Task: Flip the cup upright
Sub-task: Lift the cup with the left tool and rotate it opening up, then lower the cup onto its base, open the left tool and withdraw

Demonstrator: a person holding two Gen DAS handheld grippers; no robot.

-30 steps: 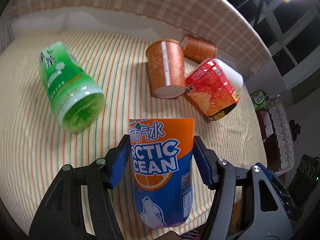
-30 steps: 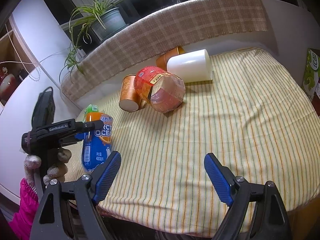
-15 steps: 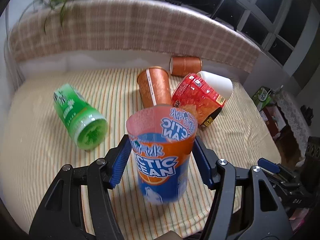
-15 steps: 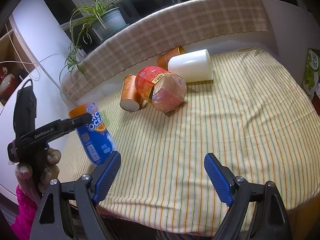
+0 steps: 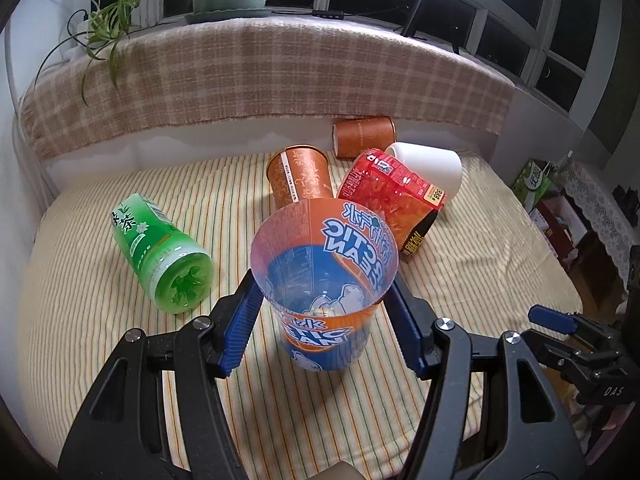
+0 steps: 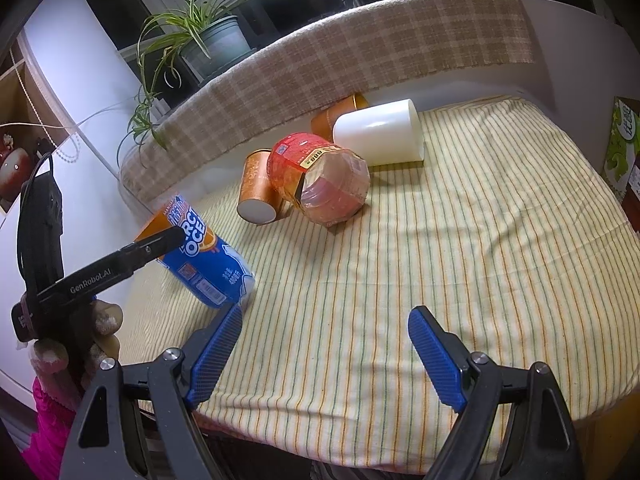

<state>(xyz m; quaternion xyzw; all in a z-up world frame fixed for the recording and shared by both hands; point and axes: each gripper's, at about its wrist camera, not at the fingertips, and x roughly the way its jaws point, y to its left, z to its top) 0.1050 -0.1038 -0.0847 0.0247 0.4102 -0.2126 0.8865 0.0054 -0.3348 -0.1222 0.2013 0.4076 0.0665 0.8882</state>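
Observation:
My left gripper (image 5: 324,320) is shut on the orange and blue Arctic Ocean cup (image 5: 326,292). The cup leans with its open mouth up toward the camera and its base low over the striped cloth. In the right wrist view the same cup (image 6: 204,256) tilts at the table's left side, held by the left gripper (image 6: 160,242). My right gripper (image 6: 324,356) is open and empty near the table's front edge.
A green cup (image 5: 162,252) lies on its side at left. An orange cup (image 5: 300,178), a red cup (image 5: 390,200), a white cup (image 5: 430,166) and another orange cup (image 5: 364,132) lie clustered at the back. A plaid-covered ledge (image 5: 260,80) borders the rear.
The left gripper has rotated the Arctic Ocean cup from mouth-down to leaning mouth-up. The right gripper has not moved.

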